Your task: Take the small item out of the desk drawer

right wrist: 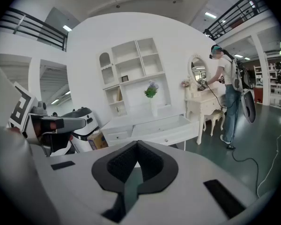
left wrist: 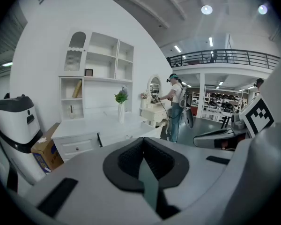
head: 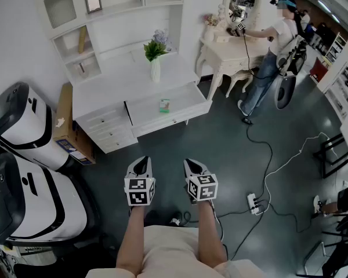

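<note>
The white desk (head: 113, 86) stands against the wall with its wide drawer (head: 182, 114) pulled open. In the drawer lies a small green-and-white item (head: 165, 105). Both grippers hover over the dark floor well short of the desk. The left gripper (head: 141, 165) has its jaws shut with nothing between them, and the right gripper (head: 191, 167) looks the same. In the left gripper view its dark pads (left wrist: 131, 156) meet, with the desk (left wrist: 84, 128) ahead. The right gripper view shows its pads (right wrist: 126, 165) together and the open drawer (right wrist: 166, 125) beyond.
A vase with a plant (head: 155, 59) stands on the desk below a wall shelf (head: 104, 16). A cardboard box (head: 66, 126) and two white-and-black machines (head: 23, 126) are at the left. A person (head: 275, 45) works at a vanity table (head: 232, 45); a cable and power strip (head: 253, 203) lie at the right.
</note>
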